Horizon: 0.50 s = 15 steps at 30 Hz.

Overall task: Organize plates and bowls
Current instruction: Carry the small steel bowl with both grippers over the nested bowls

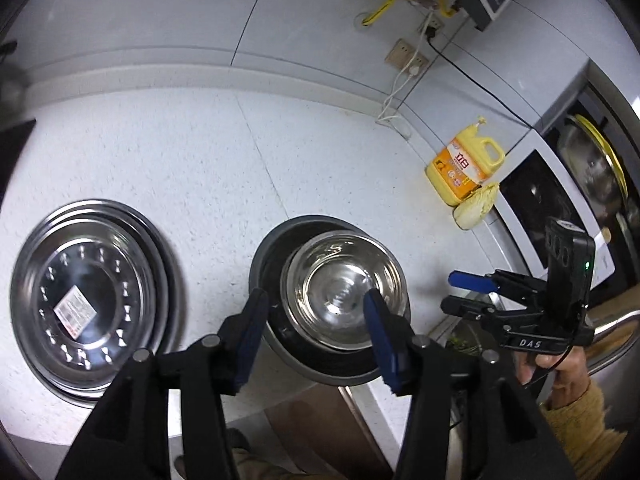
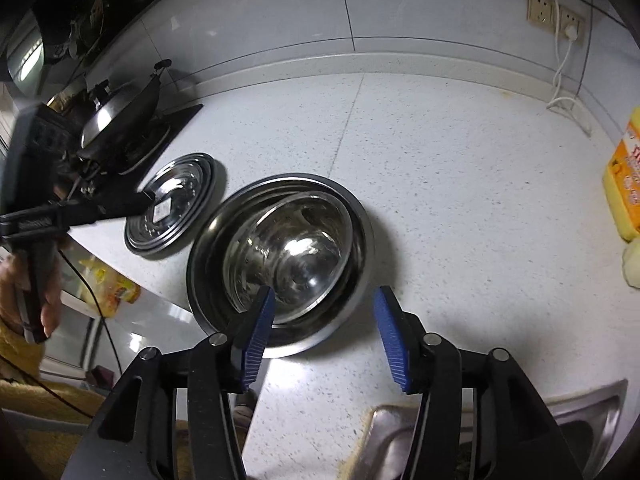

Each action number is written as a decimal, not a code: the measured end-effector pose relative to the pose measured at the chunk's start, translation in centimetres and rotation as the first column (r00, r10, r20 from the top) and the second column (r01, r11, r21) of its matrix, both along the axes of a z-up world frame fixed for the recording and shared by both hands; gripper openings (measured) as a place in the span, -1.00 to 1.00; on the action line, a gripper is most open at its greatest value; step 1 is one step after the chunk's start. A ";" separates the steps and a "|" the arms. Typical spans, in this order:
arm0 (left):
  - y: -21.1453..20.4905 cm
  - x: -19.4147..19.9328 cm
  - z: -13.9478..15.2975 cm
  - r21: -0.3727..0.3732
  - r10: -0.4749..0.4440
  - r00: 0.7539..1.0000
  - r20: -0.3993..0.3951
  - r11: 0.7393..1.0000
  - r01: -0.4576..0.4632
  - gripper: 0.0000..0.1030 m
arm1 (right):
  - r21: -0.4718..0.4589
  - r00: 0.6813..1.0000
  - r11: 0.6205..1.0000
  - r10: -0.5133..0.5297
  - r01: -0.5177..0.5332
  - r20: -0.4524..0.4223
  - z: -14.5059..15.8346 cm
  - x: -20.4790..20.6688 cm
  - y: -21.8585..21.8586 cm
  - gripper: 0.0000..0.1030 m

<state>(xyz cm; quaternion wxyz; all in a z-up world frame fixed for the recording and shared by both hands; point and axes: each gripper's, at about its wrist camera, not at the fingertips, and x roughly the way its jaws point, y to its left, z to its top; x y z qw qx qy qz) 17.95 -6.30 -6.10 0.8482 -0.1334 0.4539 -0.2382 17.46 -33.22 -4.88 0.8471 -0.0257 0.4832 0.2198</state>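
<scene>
- Steel bowl (image 1: pixel 344 288) sits nested inside the larger bowl (image 1: pixel 276 240), saving counter space.
- Plates (image 1: pixel 86 300) lie stacked just beside them.
- Left gripper (image 1: pixel 316 328) and right gripper (image 2: pixel 324 328) hang above, jaws apart, holding nothing.

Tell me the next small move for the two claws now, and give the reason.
Probably draw both claws back from the nested bowls. The small bowl already sits inside the larger one, and the left claw and right claw are open with nothing held. The plates lie stacked beside them, so the sorting on this countertop looks finished.
</scene>
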 end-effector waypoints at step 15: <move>0.8 -0.8 -3.3 0.042 0.061 0.993 -0.102 0.998 -0.057 0.23 | -0.046 0.999 0.998 -0.037 0.038 0.009 -0.6 -1.6 0.1 0.00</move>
